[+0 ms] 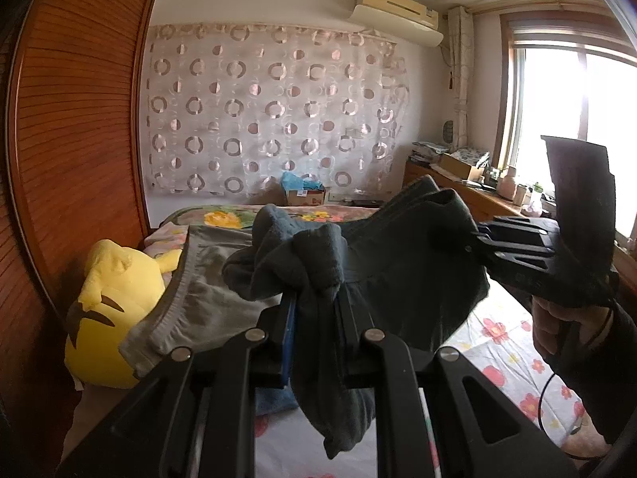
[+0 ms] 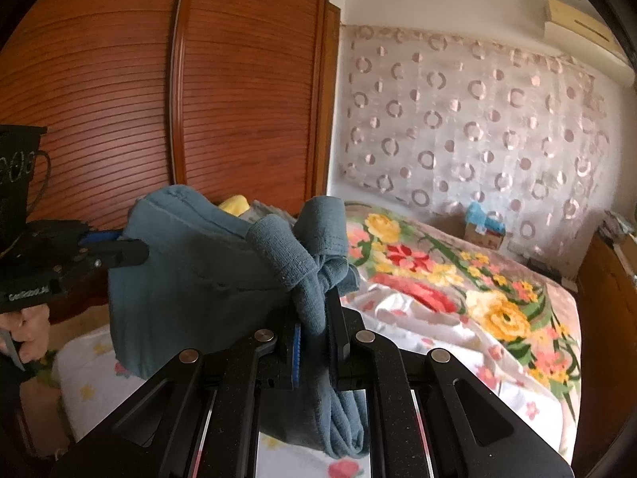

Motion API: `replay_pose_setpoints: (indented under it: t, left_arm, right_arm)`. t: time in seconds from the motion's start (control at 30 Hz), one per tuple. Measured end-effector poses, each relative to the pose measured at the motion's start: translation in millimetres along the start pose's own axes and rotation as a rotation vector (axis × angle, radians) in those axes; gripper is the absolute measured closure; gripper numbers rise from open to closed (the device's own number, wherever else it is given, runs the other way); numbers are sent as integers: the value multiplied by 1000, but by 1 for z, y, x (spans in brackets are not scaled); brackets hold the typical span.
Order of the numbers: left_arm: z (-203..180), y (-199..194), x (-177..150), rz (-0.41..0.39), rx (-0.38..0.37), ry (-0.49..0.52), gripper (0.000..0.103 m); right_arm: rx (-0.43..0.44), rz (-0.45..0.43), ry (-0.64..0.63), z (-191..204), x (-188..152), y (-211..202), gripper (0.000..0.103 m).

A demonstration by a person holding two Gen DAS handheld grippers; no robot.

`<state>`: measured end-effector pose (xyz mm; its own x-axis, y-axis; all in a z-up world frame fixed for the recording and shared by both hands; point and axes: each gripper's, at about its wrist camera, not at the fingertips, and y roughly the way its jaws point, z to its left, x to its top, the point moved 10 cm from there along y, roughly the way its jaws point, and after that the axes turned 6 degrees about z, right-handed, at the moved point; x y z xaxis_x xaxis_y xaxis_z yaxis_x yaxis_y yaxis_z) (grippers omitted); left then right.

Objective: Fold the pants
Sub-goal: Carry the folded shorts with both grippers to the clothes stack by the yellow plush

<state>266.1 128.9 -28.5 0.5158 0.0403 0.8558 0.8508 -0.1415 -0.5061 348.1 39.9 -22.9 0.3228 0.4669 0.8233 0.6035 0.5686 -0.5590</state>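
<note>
The dark blue-grey pants (image 1: 398,279) hang in the air above the bed, stretched between both grippers. In the left wrist view my left gripper (image 1: 316,298) is shut on a bunched edge of the fabric, and a fold droops below its fingers. My right gripper (image 1: 467,243) comes in from the right, held by a hand, and is shut on the other end. The right wrist view shows the same pants (image 2: 191,275) with my right gripper (image 2: 316,310) shut on a rolled edge. There my left gripper (image 2: 137,254) pinches the cloth from the left.
A grey garment with an elastic waistband (image 1: 191,302) lies on the bed beside a yellow plush toy (image 1: 115,306). A flowered quilt (image 2: 458,279) covers the bed, and a white floral sheet (image 1: 509,358) lies under the pants. The wooden wardrobe (image 2: 239,99) stands to the left.
</note>
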Motion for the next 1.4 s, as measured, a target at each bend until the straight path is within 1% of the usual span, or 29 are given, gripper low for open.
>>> replay_pose_setpoints:
  t: [0.13, 0.2, 0.27, 0.5, 0.6, 0.83, 0.9, 1.0, 1.1, 1.23, 1.4]
  left_arm:
    - [10, -1, 2, -13, 20, -7, 90]
    - [16, -2, 3, -20, 42, -10, 90]
    - [22, -3, 3, -32, 49, -28, 90]
    - [37, -1, -1, -59, 64, -77, 90]
    - [45, 2, -6, -63, 95, -92, 90]
    - [66, 9, -16, -82, 144, -156, 90]
    - [70, 13, -21, -72, 177, -156, 89]
    - [74, 19, -29, -52, 199, -164, 89]
    - [81, 22, -35, -48, 203, -191, 89]
    - [89, 25, -40, -30, 209, -220, 89]
    - [94, 25, -49, -32, 206, -265, 88]
  right_arm:
    - [25, -30, -17, 1, 16, 14, 96]
    - [45, -50, -31, 2, 26, 20, 96]
    - [62, -68, -51, 6, 36, 27, 96]
    - [76, -100, -142, 21, 61, 51, 96]
    - [82, -102, -181, 26, 72, 68, 96]
    - [126, -76, -230, 46, 86, 113, 96]
    - [142, -67, -233, 50, 89, 123, 96]
    - [178, -39, -217, 57, 91, 141, 96]
    - [197, -24, -215, 63, 91, 152, 96]
    - [200, 9, -217, 70, 88, 170, 96]
    - [196, 46, -208, 72, 83, 185, 95]
